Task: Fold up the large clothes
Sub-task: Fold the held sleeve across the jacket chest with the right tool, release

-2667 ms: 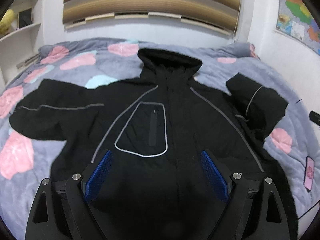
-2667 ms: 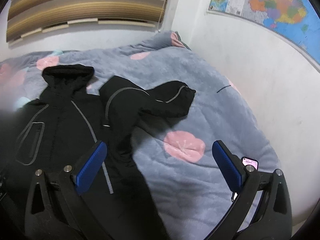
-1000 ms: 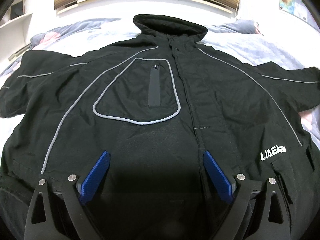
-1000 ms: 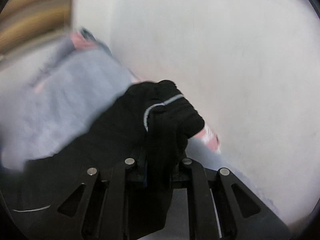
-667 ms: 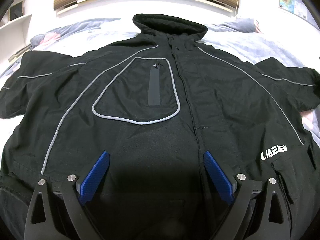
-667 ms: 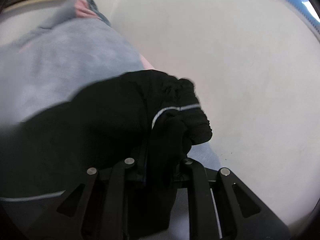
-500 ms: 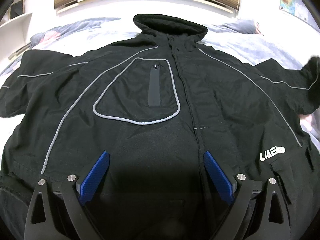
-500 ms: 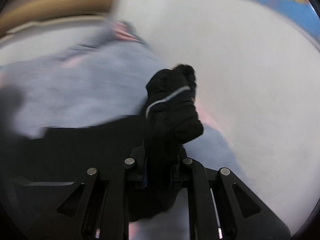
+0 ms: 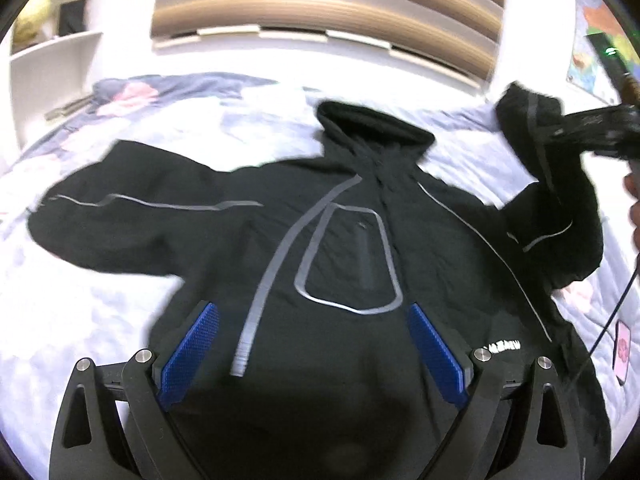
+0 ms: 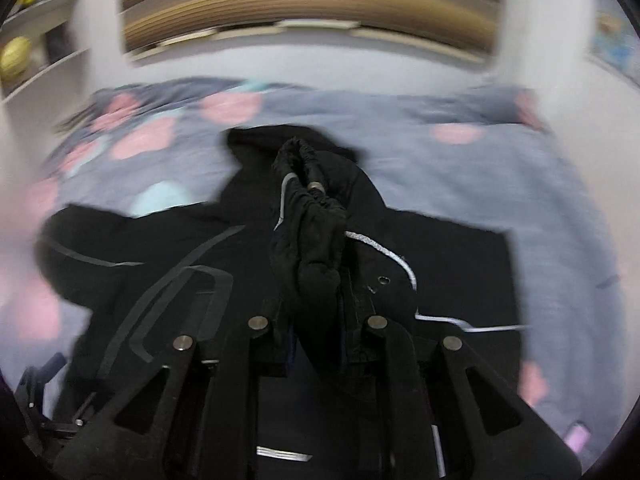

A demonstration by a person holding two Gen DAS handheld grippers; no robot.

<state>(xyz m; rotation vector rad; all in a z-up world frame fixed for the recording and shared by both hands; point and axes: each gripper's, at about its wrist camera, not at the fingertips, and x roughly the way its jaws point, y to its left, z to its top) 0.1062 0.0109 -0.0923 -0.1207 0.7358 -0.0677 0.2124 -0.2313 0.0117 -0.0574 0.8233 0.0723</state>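
Now the right gripper [image 10: 316, 344] carries the jacket's sleeve cuff [image 10: 310, 216] over the jacket [image 9: 340, 240].

Its jaws stand narrow with the bunched cuff between them, and they are easing apart; the pads are hidden by cloth. The jacket lies face up on the bed [image 9: 100, 312], hood [image 9: 372, 128] toward the headboard [image 9: 328, 4], its other sleeve [image 9: 132, 208] spread flat to the left. The left gripper [image 9: 312, 352] hangs above the jacket's lower front, jaws wide, blue pads [image 9: 188, 348] bare, nothing between them. A phone [image 9: 622, 346] lies on the bed's right edge.
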